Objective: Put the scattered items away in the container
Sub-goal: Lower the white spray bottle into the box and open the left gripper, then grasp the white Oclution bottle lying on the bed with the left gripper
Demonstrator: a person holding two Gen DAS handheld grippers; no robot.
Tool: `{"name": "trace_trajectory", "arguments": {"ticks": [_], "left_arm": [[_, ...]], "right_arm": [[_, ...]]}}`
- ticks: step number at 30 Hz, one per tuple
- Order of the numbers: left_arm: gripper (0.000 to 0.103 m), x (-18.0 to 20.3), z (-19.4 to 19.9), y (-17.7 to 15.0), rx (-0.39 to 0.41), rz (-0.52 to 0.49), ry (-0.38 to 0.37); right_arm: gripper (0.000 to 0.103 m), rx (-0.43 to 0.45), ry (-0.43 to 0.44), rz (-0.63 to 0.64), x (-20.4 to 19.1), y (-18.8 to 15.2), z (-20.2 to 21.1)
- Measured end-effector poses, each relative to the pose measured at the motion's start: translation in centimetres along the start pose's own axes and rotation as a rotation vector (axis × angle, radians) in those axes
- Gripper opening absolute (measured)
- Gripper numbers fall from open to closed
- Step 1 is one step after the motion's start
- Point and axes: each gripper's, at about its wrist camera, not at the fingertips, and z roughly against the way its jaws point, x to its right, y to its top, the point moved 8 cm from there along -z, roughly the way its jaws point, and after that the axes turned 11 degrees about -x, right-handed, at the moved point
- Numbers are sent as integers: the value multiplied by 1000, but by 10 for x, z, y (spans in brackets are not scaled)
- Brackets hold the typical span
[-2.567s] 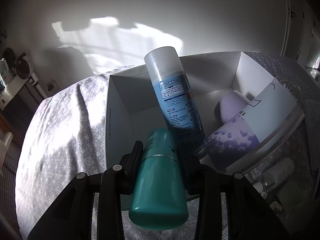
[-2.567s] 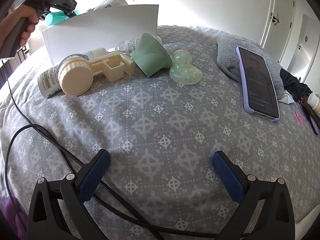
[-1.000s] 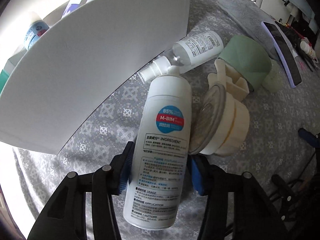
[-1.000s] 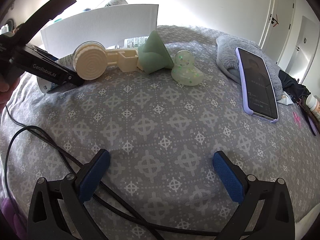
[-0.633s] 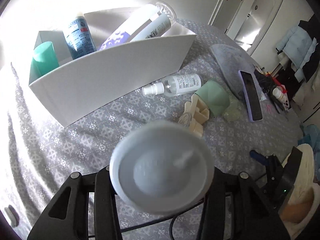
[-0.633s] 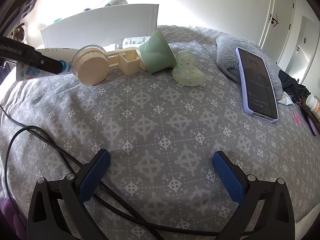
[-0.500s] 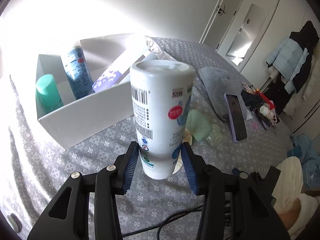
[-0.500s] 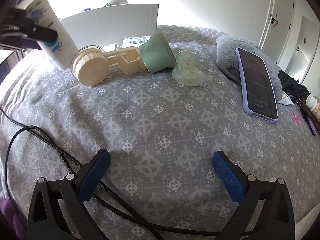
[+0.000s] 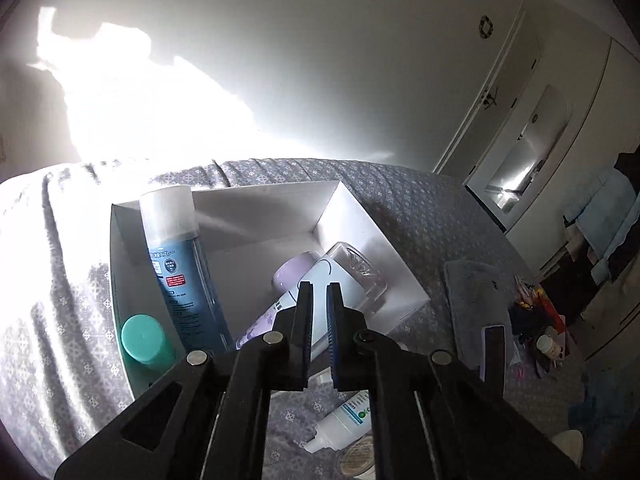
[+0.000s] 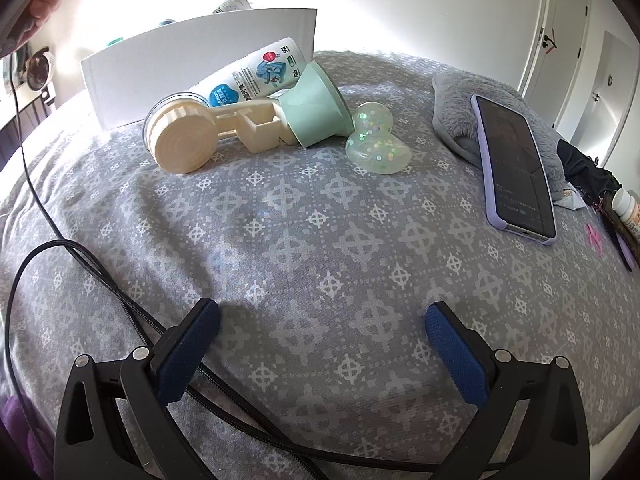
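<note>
both grippers angled down

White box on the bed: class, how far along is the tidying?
Done: the blue spray can, teal bottle and purple-and-white bottle are in the white box. In hand: nothing; the left gripper has its jaws shut and empty, and the right gripper is open. Left: white bottle, cream tool, green cone, glitter duck.

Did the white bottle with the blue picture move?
Yes. The white bottle, held upright half a second ago, now lies against the white box behind the cream gadget.
</note>
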Motion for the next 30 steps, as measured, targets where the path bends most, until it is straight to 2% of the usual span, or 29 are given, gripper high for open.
{"name": "trace_trajectory", "arguments": {"ticks": [1,2,3,4,5,7,9,12,16,22,27,30], "left_arm": [[22,9,-4,-12,-24,-52,3],[47,20,-12,-26,-55,-110,6],[77,32,-18,-42,-90,-178,4],[85,44,-24,-58,-118,-244,2],[87,55,-31,-73,-146,-306,9],[87,66,-50,-97,-223,-380,35],[87,68,-71,-110,-290,-383,45],[85,70,-94,-120,-356,-384,19],[74,71,-123,-129,-424,-404,39],[72,68,-136,-130,-412,-290,9],[47,63,-119,-138,-397,-268,-30],[44,56,-101,-143,-374,-254,-39]], "right_arm": [[103,0,0,0,0,0,0],[103,0,0,0,0,0,0],[103,0,-1,0,0,0,0],[103,0,-2,1,-1,0,0],[103,-1,-3,1,0,0,0],[103,-2,-5,3,2,1,-1],[103,-2,-6,3,3,1,-1],[103,-2,-5,3,3,1,-2],[103,-1,-4,3,4,1,-2],[103,-1,-4,3,3,1,-2],[103,-1,-4,3,4,1,-2],[103,-1,-4,3,3,1,-2]]}}
